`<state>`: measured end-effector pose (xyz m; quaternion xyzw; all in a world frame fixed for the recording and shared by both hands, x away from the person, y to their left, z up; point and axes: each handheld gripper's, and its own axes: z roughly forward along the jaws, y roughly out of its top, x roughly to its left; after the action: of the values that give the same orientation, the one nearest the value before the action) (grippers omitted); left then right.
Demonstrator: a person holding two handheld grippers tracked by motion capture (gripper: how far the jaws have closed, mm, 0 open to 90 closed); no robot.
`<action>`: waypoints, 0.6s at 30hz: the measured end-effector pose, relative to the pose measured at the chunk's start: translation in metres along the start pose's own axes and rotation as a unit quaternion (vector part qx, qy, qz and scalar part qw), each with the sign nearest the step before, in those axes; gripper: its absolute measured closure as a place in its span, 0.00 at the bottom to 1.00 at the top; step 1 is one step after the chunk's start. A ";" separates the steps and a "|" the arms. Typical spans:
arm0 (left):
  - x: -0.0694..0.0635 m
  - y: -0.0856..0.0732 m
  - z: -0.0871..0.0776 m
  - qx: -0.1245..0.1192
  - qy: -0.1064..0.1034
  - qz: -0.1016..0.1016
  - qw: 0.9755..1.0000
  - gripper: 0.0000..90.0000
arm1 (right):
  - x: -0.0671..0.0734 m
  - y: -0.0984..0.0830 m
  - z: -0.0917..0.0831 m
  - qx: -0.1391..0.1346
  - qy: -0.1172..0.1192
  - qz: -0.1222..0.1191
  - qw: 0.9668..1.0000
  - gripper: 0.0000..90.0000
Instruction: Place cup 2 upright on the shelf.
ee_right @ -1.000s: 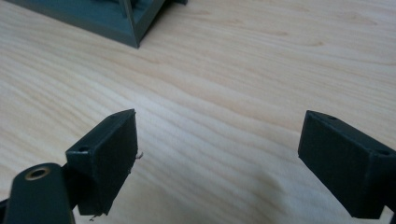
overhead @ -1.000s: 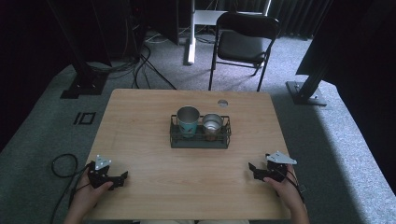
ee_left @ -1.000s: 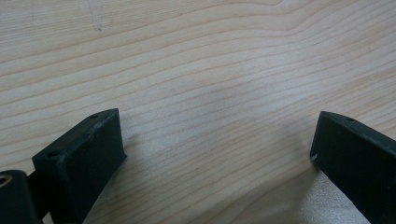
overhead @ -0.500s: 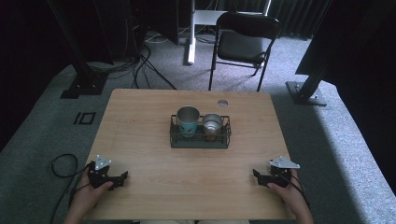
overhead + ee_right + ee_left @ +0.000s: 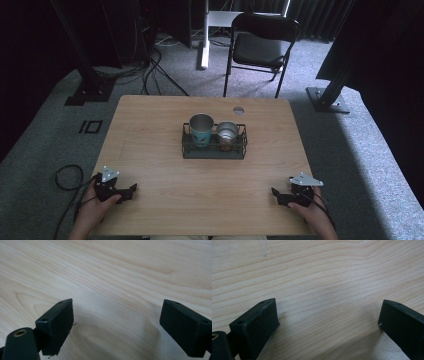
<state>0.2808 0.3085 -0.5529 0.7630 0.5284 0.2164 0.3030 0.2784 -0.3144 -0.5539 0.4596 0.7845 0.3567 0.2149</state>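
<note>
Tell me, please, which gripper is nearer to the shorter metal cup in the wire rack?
Right. The right gripper sits at the table's near right edge, diagonally below the shorter metal cup. The left gripper rests at the near left edge, farther off, with the taller cup between.

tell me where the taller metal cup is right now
In the high view the taller metal cup stands at the left end of the black wire rack mid-table, right beside the shorter cup, far from both tongs.

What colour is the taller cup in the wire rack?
The taller cup is metallic silver with a teal band around its lower body, seen best in the high view.
</note>
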 end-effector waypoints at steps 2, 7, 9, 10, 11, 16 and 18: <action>0.000 0.000 0.000 0.000 0.000 0.000 1.000 0.04 | 0.002 0.000 0.001 0.010 0.003 -0.012 1.000 0.13; 0.000 0.000 0.000 0.000 0.000 0.000 1.000 0.04 | 0.003 0.001 0.002 0.018 0.007 -0.017 1.000 0.13; 0.000 0.000 0.000 0.000 0.000 0.000 1.000 0.04 | 0.001 0.000 0.003 0.023 0.014 -0.004 1.000 0.13; 0.000 0.000 0.000 0.000 0.000 0.000 1.000 0.04 | 0.001 0.000 0.003 0.023 0.014 -0.004 1.000 0.13; 0.000 0.000 0.000 0.000 0.000 0.000 1.000 0.04 | 0.001 0.000 0.003 0.023 0.015 -0.003 1.000 0.13; 0.000 0.000 0.000 0.000 0.000 0.000 1.000 0.04 | 0.001 0.000 0.003 0.023 0.015 -0.003 1.000 0.13; 0.000 0.000 0.000 0.000 0.000 0.000 1.000 0.04 | 0.001 0.000 0.003 0.024 0.015 -0.003 1.000 0.13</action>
<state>0.2808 0.3086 -0.5529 0.7633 0.5281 0.2165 0.3027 0.2799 -0.3128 -0.5557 0.4568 0.7971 0.3443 0.1933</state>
